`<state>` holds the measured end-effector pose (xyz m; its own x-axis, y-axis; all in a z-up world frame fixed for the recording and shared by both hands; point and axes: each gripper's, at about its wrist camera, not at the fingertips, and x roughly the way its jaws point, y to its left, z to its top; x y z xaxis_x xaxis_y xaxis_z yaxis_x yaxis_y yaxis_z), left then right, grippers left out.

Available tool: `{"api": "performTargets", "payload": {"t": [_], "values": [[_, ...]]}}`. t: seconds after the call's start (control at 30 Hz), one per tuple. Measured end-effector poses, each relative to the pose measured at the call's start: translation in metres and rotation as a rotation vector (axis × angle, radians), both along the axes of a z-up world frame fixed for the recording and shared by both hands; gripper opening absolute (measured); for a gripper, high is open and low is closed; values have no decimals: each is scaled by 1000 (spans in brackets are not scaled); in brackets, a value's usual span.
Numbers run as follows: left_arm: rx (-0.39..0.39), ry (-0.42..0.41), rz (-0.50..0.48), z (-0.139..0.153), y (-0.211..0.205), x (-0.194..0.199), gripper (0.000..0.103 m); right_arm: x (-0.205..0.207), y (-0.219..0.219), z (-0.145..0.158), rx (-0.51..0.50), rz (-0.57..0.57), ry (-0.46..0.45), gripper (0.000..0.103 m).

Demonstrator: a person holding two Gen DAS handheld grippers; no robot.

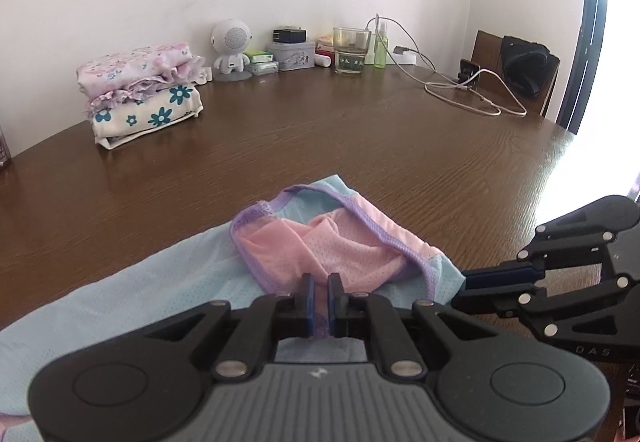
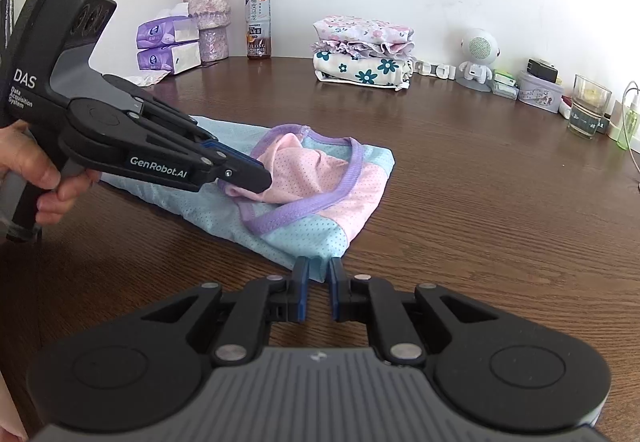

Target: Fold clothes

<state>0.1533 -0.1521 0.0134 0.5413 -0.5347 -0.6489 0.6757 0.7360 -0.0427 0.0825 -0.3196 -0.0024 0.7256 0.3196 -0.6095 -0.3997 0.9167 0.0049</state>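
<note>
Thin blue-and-pink mesh top with purple trim [image 2: 312,198], lying near the brown wooden table's [image 1: 360,130] front edge, is being pinched by both nearly closed tongs, left gripper [image 1: 320,284] at the neckline and right gripper [image 2: 318,267] at a corner, so uneven pulling risks slippage.

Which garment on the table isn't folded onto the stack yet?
The blue-and-pink mesh top, lying apart from the floral stack and gripped by both the left gripper and right gripper.

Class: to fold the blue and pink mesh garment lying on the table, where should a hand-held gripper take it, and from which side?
Grip the garment at its thin near edge or purple-trimmed collar, coming low from the near side; it lies flat, so edges alone offer pinchable folds.
</note>
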Motion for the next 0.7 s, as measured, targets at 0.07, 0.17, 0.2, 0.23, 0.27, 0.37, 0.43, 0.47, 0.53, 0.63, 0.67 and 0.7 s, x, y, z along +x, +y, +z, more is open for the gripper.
{"api": "performTargets", "payload": {"t": [0.07, 0.17, 0.2, 0.23, 0.27, 0.37, 0.43, 0.47, 0.53, 0.63, 0.67, 0.7], "values": [[-24, -12, 0, 7, 3, -3, 10, 0, 1, 0, -1, 4, 0, 9], [-36, -42, -4, 17, 3, -5, 13, -1, 1, 0, 2, 5, -1, 9], [-27, -41, -4, 16, 1, -4, 13, -1, 1, 0, 3, 4, -1, 9], [-11, -34, -2, 13, 0, -2, 13, -1, 1, 0, 4, 3, -1, 9], [9, -20, 3, 8, -1, 2, 13, -1, 1, 0, 5, 2, -1, 9], [8, 15, 18, -1, 2, 7, 13, -1, 1, 0, 6, 0, -1, 9], [-23, -2, 19, 5, 7, 4, 15, -1, 1, 0, 9, -3, -1, 9], [-33, -24, 17, 10, 8, 0, 21, -1, 1, 0, 10, -4, -2, 12], [-25, -90, -11, 20, 6, -12, 29, -2, 1, -1, 10, -6, -4, 23], [6, -142, -123, 26, -7, -33, 32, -2, 1, -1, 14, -3, -6, 29], [25, -153, -165, 26, -12, -39, 32, -2, 0, -1, 12, -5, -6, 29], [44, -163, -199, 25, -18, -45, 32, -1, 0, -1, 11, -10, -6, 29]]}}
